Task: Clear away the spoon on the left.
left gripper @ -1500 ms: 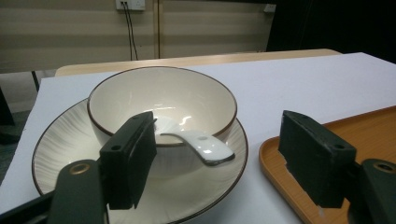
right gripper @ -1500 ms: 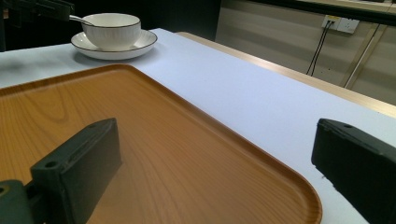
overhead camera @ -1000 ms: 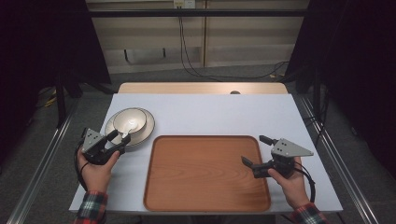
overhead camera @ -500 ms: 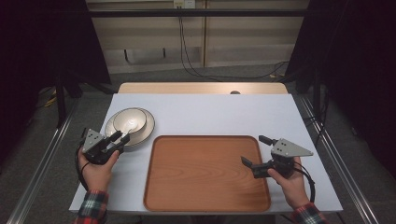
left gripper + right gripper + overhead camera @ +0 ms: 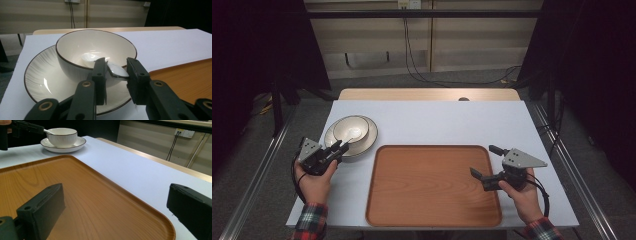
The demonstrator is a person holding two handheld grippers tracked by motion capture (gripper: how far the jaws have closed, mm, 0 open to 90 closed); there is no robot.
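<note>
From above, near the left edge of the bench (image 5: 437, 117), my left tongs (image 5: 336, 149) reach toward a cream bowl (image 5: 351, 130) that sits in a wider plate (image 5: 333, 141). I hold them low and angled so the jaws meet the spoon handle poking over the bowl's rim. A wooden tray (image 5: 432, 187) lies bare along the near edge, probably waiting to receive the dishes. My right tongs (image 5: 478, 176) hang over the tray's right side, parked out of the way.

Along the left tongs (image 5: 116, 72), the jaws close around the handle of a glossy white spoon (image 5: 115, 70); they seem to touch it, though I cannot tell how firmly. Its scoop rests in the bottom of the bowl (image 5: 75, 47). Bowl and plate (image 5: 40, 80) look like glazed ceramic, round, each with a thin dark rim; the plate carries fine radiating ridges. The bench surface is matte and pale, and a corner of the tray (image 5: 185, 77) shows warm wood grain.

Along the right tongs (image 5: 115, 207), the jaws stand wide apart with nothing between them, low over the tray (image 5: 82, 202). Its rim is raised and its corner rounded, the grain smooth and slightly shiny. Toward the far left corner sit the bowl (image 5: 61, 136) and plate (image 5: 75, 145), with the left tongs (image 5: 37, 130) at the spoon (image 5: 47, 131).
</note>
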